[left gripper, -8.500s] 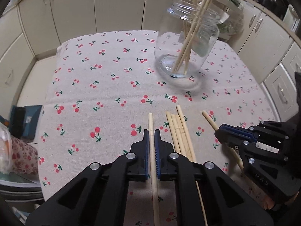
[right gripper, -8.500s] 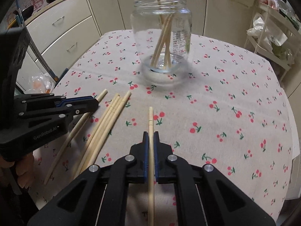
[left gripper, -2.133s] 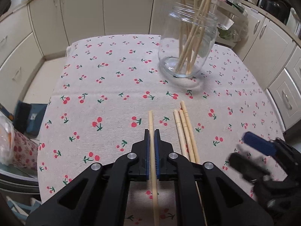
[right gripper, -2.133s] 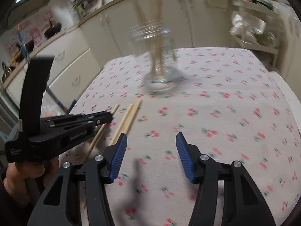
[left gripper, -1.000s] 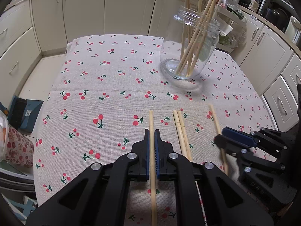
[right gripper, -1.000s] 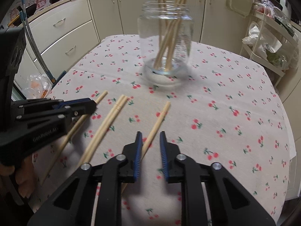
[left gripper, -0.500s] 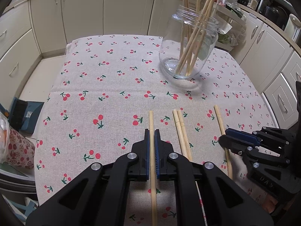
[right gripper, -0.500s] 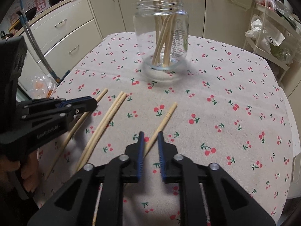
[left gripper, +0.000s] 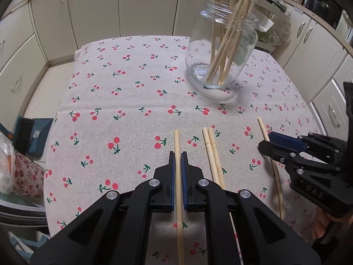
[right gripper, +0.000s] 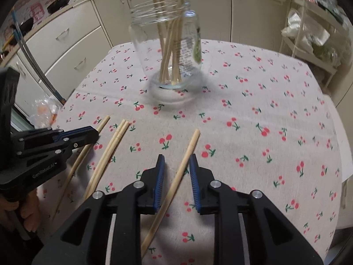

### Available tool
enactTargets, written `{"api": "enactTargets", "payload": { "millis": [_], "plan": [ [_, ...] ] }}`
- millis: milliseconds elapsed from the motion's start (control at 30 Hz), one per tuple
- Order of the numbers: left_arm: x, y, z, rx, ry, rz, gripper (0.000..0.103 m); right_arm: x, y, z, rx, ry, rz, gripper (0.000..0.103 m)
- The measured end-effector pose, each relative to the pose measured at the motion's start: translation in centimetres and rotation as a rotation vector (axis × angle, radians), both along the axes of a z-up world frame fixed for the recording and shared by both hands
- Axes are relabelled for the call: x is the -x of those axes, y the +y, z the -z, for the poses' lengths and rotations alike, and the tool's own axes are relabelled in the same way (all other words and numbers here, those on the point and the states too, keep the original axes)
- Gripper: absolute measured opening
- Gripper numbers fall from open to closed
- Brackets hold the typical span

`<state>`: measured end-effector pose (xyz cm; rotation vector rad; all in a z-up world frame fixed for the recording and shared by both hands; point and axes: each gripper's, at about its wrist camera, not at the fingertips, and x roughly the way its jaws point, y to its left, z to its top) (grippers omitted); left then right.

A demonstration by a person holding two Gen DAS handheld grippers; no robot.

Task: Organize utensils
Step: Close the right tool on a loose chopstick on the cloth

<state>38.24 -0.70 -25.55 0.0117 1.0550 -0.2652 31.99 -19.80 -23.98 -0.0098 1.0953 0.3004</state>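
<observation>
Light, stiff and slick, the chopstick (right gripper: 176, 176) low in the frame lies slantwise between the right gripper (right gripper: 176, 161)'s spread jaws, best pinched mid-length; the left gripper (left gripper: 177, 158)'s jaws pinch another chopstick (left gripper: 178, 176).

Left tool (left gripper: 178, 162): low, level, pointing forward, jaws nearly together. Right tool (right gripper: 176, 165): low, level, pointing forward, jaws parted, nothing clamped between them.
</observation>
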Motion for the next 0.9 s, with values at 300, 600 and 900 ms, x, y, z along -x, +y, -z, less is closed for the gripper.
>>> {"api": "enactTargets", "payload": {
  "millis": [300,600,900],
  "plan": [
    [-0.9,-1.7,-0.2,-0.1,0.03,0.061,0.013,-0.3,-0.2,0.0,0.018,0.041,-0.054,0.017],
    [-0.8,-3.4,-0.4,-0.145,0.014,0.09,0.025,0.3,-0.6,0.0,0.01,0.027,-0.068,0.006],
    [-1.3,-2.4,-0.4,-0.113,0.032,0.095,0.004,0.7,-0.5,0.0,0.011,0.015,-0.083,0.007]
  ]
}}
